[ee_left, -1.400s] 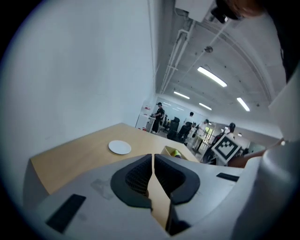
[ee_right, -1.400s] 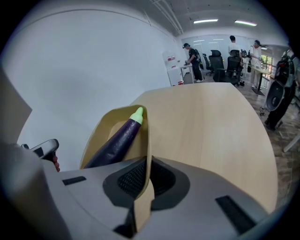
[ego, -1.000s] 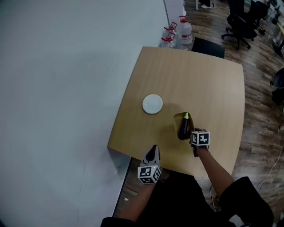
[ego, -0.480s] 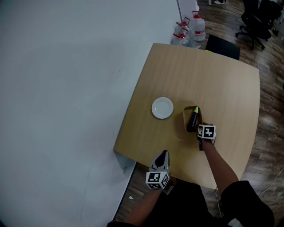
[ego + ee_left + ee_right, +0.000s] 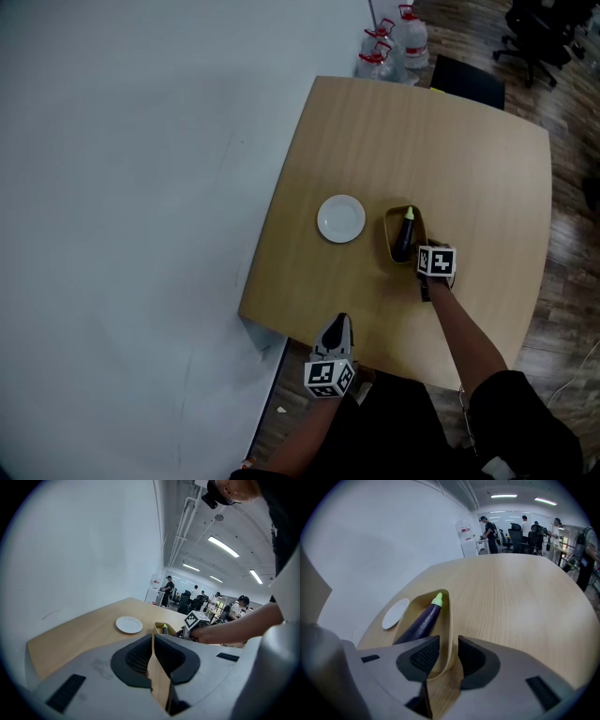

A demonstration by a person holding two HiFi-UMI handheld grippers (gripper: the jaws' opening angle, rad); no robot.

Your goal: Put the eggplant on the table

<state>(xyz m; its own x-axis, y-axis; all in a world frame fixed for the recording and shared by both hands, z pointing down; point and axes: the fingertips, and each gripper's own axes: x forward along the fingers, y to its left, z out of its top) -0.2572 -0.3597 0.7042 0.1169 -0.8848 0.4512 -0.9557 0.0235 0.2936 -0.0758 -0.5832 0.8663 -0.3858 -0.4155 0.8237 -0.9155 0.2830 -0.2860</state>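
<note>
A dark purple eggplant (image 5: pixel 405 236) with a green tip lies in a shallow wooden bowl (image 5: pixel 387 234) on the tan table (image 5: pixel 450 141). My right gripper (image 5: pixel 418 255) is at the bowl's near rim. In the right gripper view the eggplant (image 5: pixel 423 619) lies just ahead, and the bowl's rim (image 5: pixel 449 620) stands between the jaws of my right gripper (image 5: pixel 448 653). These jaws have just been opening and the pads stand off the rim. My left gripper (image 5: pixel 339 321) hovers at the table's near edge, shut and empty, also seen in its own view (image 5: pixel 153 641).
A white plate (image 5: pixel 341 218) sits left of the bowl. Water bottles (image 5: pixel 389 42) and a black box (image 5: pixel 467 80) stand beyond the far table edge. A pale wall fills the left side. Office chairs (image 5: pixel 544 28) and people are in the background.
The bowl with the eggplant and my right gripper have shifted farther up the table, now nearly level with the plate. My left gripper has stayed by the near edge.
</note>
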